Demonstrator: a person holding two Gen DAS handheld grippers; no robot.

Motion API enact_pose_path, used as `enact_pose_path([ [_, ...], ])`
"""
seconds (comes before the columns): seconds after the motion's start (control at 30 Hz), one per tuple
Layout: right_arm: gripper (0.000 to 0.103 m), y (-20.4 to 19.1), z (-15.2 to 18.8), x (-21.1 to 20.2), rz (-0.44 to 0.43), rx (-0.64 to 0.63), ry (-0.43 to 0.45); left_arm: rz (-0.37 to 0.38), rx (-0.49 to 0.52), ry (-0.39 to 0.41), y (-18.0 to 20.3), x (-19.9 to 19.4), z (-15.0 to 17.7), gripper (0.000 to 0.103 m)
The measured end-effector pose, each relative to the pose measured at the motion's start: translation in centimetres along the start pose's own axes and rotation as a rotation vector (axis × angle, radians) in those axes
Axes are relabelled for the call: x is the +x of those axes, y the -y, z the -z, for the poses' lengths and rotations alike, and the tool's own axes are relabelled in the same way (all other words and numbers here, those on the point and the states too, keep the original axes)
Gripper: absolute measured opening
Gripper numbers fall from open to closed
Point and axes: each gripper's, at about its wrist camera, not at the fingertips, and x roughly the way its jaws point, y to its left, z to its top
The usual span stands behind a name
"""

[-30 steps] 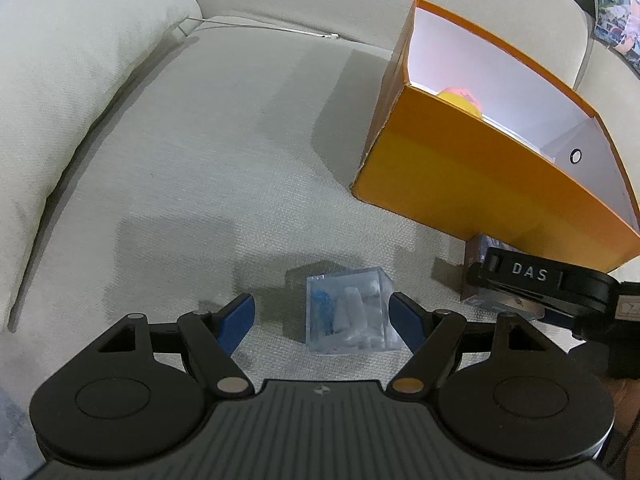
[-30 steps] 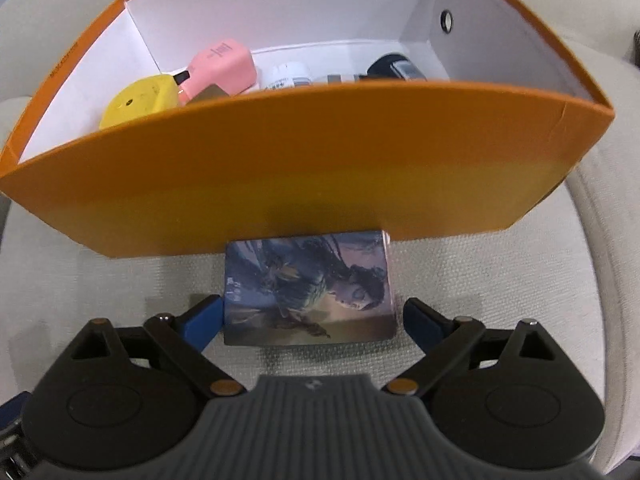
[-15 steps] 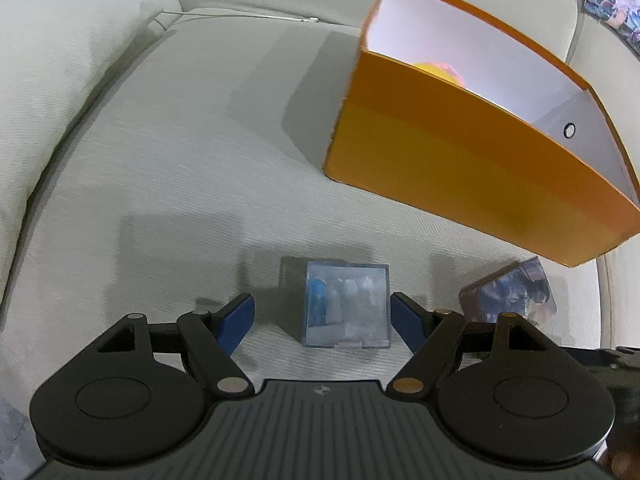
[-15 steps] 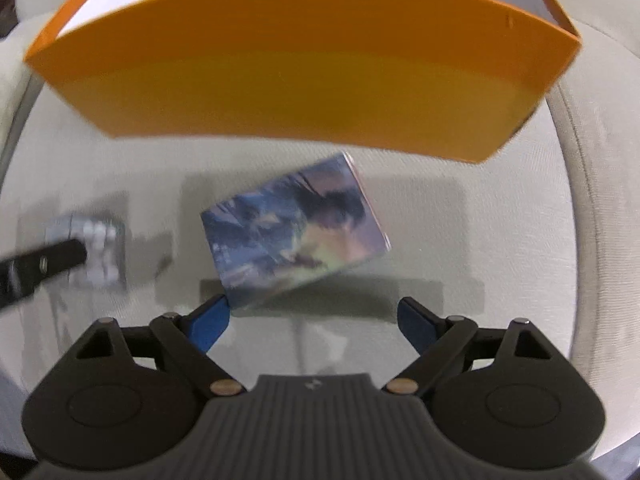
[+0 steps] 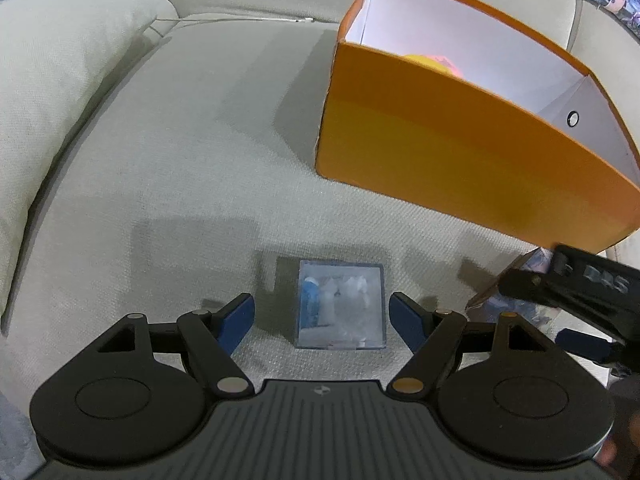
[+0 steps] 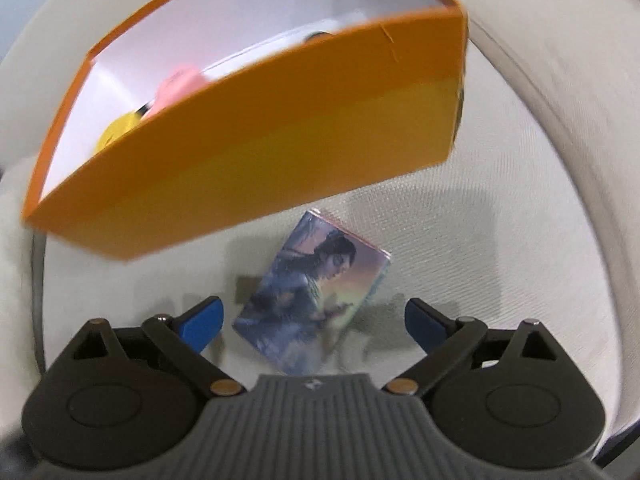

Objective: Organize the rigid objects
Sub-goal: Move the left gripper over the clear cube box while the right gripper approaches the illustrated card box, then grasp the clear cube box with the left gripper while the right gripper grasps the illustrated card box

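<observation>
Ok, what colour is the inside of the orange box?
White inside the orange box, with orange outer walls; the right wrist view shows it best.

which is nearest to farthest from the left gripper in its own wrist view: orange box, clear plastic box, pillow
1. clear plastic box, on the cushion between the left gripper fingers, untouched
2. orange box, ahead to the right
3. pillow, far left

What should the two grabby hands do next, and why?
Probably lower each a little and close. The left gripper is open around the clear plastic box, not touching it. The right gripper, jaws opening, frames the picture card box. Both lie on the sofa cushion outside the orange box.
</observation>
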Motion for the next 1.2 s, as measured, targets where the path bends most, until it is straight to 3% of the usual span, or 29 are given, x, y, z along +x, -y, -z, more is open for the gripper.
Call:
enact_pose_path([
  [0.07, 0.098, -0.7, -0.1, 0.9, 0.061, -0.019, 0.012, -0.006, 0.005, -0.003, 0.0, 0.2, 0.0, 0.09],
  [0.2, 0.098, -2.3, -0.1, 1.6, 0.096, -0.096, 0.018, 0.003, 0.0, -0.011, -0.3, 0.4, -0.2, 0.09],
  [0.4, 0.098, -2.1, -0.2, 1.3, 0.098, -0.255, -0.092, 0.001, -0.003, -0.018, -0.4, 0.6, -0.4, 0.09],
  [0.5, 0.098, -1.4, 0.4, 0.2, 0.117, -0.259, -0.079, 0.004, -0.008, -0.016, -0.1, 0.7, -0.5, 0.09],
  [0.63, 0.098, -0.9, 0.6, -0.6, 0.075, -0.213, -0.038, 0.004, -0.01, -0.022, 0.2, 1.0, -0.6, 0.09],
  [1.0, 0.083, -4.4, 3.3, 1.2, 0.148, -0.252, -0.022, -0.026, 0.0, -0.048, -0.1, 2.8, 0.1, 0.09],
  [1.2, 0.083, -6.3, 4.9, 0.7, 0.178, -0.286, -0.007, -0.052, 0.046, -0.036, 1.1, 3.0, 0.5, 0.084],
])
